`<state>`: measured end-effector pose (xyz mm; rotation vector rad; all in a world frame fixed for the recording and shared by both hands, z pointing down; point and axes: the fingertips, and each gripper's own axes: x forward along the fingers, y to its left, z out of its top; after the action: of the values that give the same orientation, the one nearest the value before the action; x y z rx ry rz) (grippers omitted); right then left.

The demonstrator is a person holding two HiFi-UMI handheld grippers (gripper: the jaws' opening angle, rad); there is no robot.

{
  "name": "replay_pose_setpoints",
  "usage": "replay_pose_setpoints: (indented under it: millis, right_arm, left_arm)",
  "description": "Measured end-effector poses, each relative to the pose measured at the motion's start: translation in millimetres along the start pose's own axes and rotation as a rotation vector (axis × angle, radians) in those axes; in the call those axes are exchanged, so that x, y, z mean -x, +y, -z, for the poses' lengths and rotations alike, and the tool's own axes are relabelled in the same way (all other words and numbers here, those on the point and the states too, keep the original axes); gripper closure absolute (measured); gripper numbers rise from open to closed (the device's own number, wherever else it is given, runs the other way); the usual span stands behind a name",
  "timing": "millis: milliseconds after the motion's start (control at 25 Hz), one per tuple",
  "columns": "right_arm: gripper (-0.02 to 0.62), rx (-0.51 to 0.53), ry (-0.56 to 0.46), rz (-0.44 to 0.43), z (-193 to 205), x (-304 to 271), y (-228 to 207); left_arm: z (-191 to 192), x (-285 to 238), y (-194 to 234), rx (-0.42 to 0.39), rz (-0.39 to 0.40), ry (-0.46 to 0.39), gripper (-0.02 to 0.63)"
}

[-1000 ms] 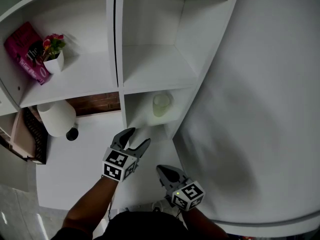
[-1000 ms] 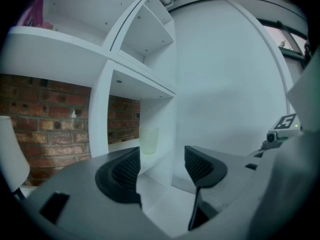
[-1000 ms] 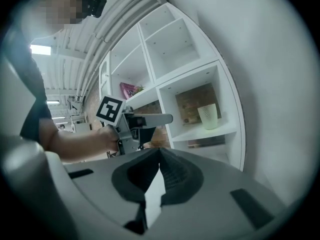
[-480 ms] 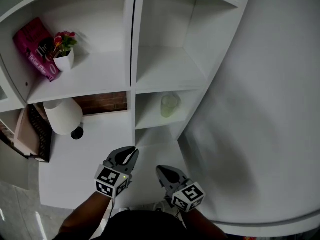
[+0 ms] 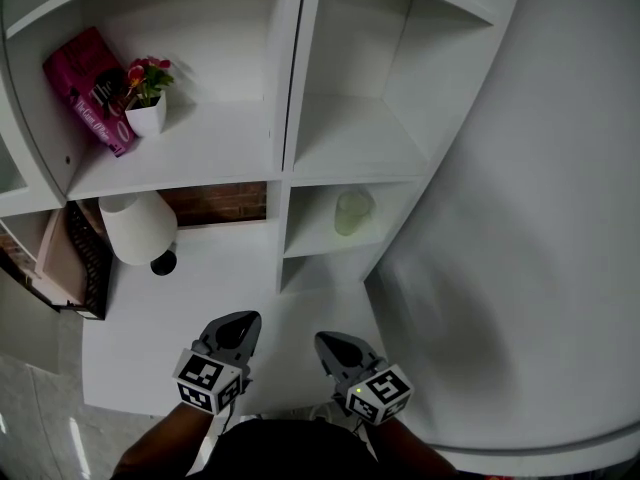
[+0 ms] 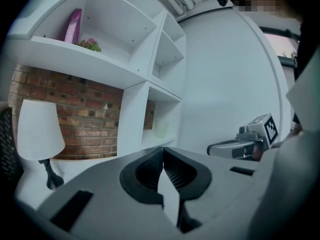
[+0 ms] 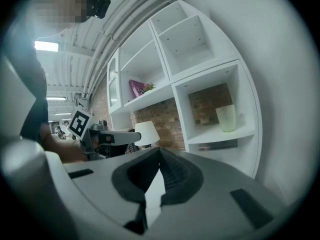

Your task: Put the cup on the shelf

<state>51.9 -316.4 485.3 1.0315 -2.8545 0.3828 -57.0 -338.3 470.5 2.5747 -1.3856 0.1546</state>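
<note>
A pale green translucent cup (image 5: pixel 353 212) stands upright in the lower right cubby of the white shelf unit (image 5: pixel 290 133); it also shows as the cup (image 6: pixel 160 128) in the left gripper view and the cup (image 7: pixel 226 118) in the right gripper view. My left gripper (image 5: pixel 240 320) hangs low over the white desk (image 5: pixel 190 298), well short of the cup, jaws shut with nothing between them. My right gripper (image 5: pixel 327 342) sits beside it, also shut and empty. Each gripper sees the other: the right gripper (image 6: pixel 212 149) and the left gripper (image 7: pixel 134 137).
A white table lamp (image 5: pixel 137 228) stands on the desk at the left. On the upper left shelf are a pink book (image 5: pixel 90 88) and a small white pot of flowers (image 5: pixel 148 96). A curved white wall (image 5: pixel 520 228) closes the right side. Brick backs the lower left opening.
My left gripper has shut its jaws and drawn back down toward me, away from the cubby. The cup stays on the shelf. The right gripper has barely moved.
</note>
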Motion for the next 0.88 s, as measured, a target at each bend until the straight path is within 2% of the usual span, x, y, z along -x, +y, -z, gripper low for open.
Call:
replay_pose_setpoints:
  millis: [280,480,880]
  right_arm:
    - [0.589,-0.002,0.025,-0.021,5,-7,6]
    - [0.589,-0.011,0.024,-0.03,6,-13,7]
    - [0.591,-0.01,0.034,-0.034,11,-21,9]
  left_arm:
    - [22,23,0,0.035,-0.019,0.052,0.6]
    - [26,33,5,0.018,-0.053,0.029,0.6]
    - [39,42,14,0.048,-0.097,0.064,0.6]
